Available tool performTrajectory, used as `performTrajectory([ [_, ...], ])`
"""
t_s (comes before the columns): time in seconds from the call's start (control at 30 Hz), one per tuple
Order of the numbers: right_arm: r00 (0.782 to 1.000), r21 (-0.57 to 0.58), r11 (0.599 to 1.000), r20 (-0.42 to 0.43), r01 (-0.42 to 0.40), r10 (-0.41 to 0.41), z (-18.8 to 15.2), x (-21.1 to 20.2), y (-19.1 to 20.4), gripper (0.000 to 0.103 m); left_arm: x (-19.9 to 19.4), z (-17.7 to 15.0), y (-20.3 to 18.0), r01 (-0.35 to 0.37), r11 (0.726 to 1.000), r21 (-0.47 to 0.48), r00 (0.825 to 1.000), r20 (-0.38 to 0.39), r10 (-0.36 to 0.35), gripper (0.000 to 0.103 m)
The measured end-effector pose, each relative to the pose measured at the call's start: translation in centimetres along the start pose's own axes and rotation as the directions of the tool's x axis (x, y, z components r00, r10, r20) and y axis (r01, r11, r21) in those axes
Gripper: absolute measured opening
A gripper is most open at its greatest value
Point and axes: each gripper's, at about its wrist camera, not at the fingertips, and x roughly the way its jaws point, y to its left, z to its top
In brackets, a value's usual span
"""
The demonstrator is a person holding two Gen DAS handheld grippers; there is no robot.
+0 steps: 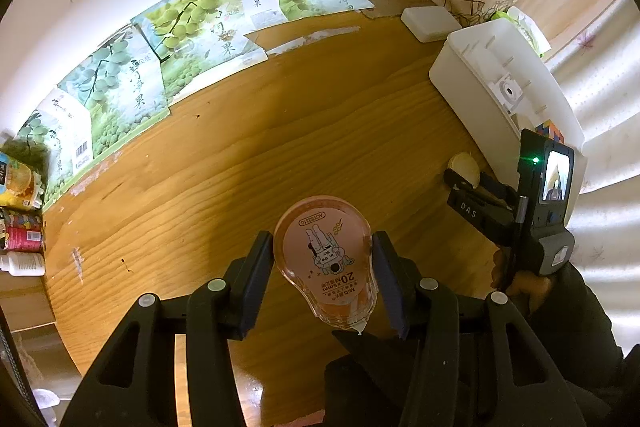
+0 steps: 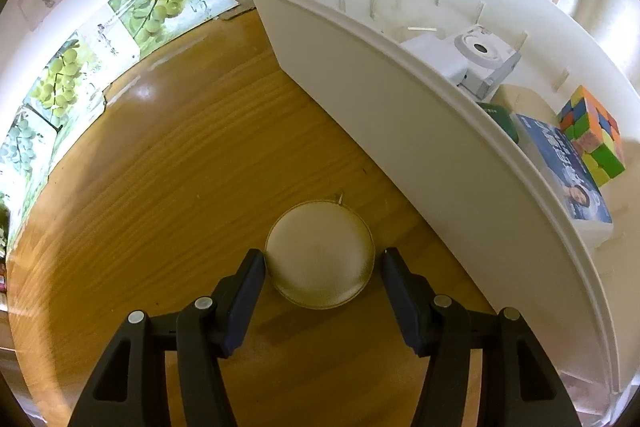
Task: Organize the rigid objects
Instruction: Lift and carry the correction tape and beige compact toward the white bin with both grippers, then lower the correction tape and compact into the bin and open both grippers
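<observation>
Left hand-held gripper (image 1: 324,267) clamps correction tape (image 1: 325,259) above table (image 1: 200,167).

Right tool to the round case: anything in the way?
Nothing visible. The round case lies flat on the wooden table, already between the right tool fingers, nothing on top of it. The white bin wall stands off to one side.

My left wrist view looks steeply down along its fingers (image 1: 260,259) at the tabletop (image 1: 240,155), close above it. My right wrist view sits lower, nearer the wood. Both share the tabletop (image 2: 160,167), the white bin (image 1: 472,83) (image 2: 400,115) and the round case (image 1: 466,165) (image 2: 320,255).
</observation>
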Motion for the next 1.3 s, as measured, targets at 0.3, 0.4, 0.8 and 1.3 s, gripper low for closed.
performTrajectory([
  [0.3, 0.998, -0.069, 0.996, -0.028, -0.061, 0.059, 0.2, -0.2, 0.3, 0.056, 0.0, 0.3, -1.1, -0.008, 1.0, -0.028, 1.0, 0.002, 0.008, 0.053],
  [0.4, 0.995, -0.126, 0.988, -0.043, -0.094, 0.09, 0.1, -0.7, 0.7, 0.056, 0.0, 0.6, -1.8, -0.013, 0.999, -0.046, 1.0, 0.004, 0.013, 0.053],
  [0.8, 0.943, -0.47, 0.831, -0.013, -0.299, 0.332, 0.5, -7.5, 1.9, 0.056, -0.7, 2.8, -6.4, -0.003, 0.995, -0.103, 0.998, 0.067, 0.01, 0.053],
  [1.3, 0.867, -0.594, 0.73, 0.107, -0.337, 0.487, 4.2, -13.9, -5.2, 0.056, -2.6, 5.0, -14.4, 0.13, 0.991, -0.045, 0.947, 0.302, -0.11, 0.053],
])
